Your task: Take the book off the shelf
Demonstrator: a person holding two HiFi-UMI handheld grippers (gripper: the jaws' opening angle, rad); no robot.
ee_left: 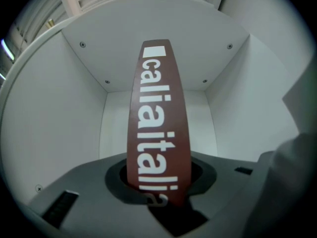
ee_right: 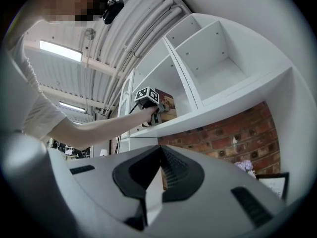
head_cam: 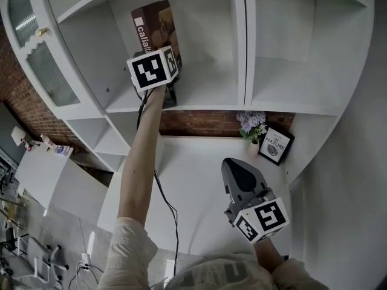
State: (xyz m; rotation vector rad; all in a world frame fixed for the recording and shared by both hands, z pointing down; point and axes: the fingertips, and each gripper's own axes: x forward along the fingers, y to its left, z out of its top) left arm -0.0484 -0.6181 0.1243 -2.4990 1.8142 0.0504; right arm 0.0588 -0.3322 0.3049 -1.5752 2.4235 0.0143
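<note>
Note the jaws of the left gripper point(ee_left: 158, 185) set partway in, pressed on both sides of the lower spine of the book point(ee_left: 158, 108); note the jaws of the right gripper point(ee_right: 161, 150) brought together at the tips, holding nothing, poised over the desk point(head_cam: 193, 180) well apart from the book.

Locate the book upright in the left compartment of the shelf point(head_cam: 205, 98), spine toward the front edge, clear of both side walls and of the back wall.

Expect a stiff volume of moderate weight, judging by the broad spine; expect a smooth, possibly slippery cover. Keep the hold across the spine, flat against both covers; treat so low a grip as likely to tip the top forward; prefer a hold nearer mid-height, or support from beneath with the free gripper once past the front edge.

Read on the spine, in white on brown-red below a white square: "caliaitalia", last letters partly sunk between the jaws. Read on the framed picture point(head_cam: 277, 145) at the back right corner of the desk: "OF NATURE"; leave the smaller line above as illegible. Find no writing on the flowers point(head_cam: 253, 124) just beside it.
</note>
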